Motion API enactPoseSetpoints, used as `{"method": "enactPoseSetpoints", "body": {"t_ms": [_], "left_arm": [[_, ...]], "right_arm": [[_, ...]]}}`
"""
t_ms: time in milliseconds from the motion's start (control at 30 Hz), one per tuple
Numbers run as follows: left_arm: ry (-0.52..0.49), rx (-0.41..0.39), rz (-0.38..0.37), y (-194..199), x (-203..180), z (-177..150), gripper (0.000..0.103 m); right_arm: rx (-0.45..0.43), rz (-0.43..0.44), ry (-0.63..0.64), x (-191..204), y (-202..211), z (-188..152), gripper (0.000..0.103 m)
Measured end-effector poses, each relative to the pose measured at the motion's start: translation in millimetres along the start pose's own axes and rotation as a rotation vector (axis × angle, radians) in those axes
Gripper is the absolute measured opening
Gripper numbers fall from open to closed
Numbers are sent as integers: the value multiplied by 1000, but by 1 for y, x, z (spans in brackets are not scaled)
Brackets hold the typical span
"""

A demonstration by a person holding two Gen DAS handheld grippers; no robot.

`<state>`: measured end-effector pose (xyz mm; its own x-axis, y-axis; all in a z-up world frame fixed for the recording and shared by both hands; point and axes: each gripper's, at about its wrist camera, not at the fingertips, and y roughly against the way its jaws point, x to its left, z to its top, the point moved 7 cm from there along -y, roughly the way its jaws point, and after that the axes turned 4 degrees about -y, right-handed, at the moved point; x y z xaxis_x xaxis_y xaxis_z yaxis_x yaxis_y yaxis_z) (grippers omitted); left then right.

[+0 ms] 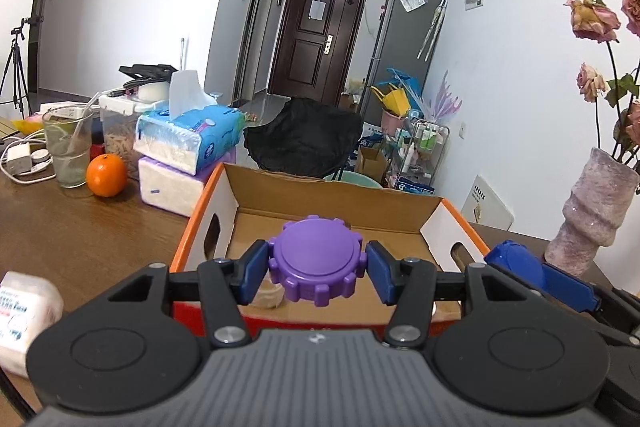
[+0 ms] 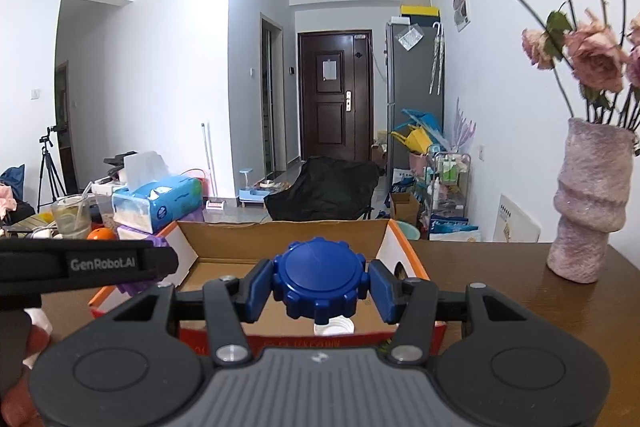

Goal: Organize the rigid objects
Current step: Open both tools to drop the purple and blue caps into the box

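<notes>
Risk of a bad drop, with each gripper pinching a gear-edged lid over the box.

Left gripper (image 1: 317, 264) clamps the purple lid (image 1: 317, 259) by its toothed rim; right gripper (image 2: 320, 285) clamps the blue lid (image 2: 320, 281) likewise, both above the box (image 1: 224, 195) just ahead of the fingers. Pads bear only on the teeth, so a lid could likely twist out and roll. The two grippers sit close and might knock together. A white cap (image 2: 334, 327) lies under the blue lid. Each lid faces the camera, tilted up; round, no long axis.
</notes>
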<state>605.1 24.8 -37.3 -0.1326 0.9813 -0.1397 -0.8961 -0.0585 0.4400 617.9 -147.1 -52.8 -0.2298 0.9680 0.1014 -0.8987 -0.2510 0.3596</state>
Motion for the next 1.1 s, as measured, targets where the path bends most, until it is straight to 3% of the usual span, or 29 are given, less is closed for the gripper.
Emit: {"method": "enactPoseSetpoints", "body": {"t_ms": [633, 1100], "left_arm": [[-25, 59, 78, -63, 9, 15, 55], [-48, 115, 121, -83, 16, 2, 57]], "right_arm": [[114, -3, 39, 0, -81, 9, 51], [164, -25, 35, -9, -104, -2, 52]]}}
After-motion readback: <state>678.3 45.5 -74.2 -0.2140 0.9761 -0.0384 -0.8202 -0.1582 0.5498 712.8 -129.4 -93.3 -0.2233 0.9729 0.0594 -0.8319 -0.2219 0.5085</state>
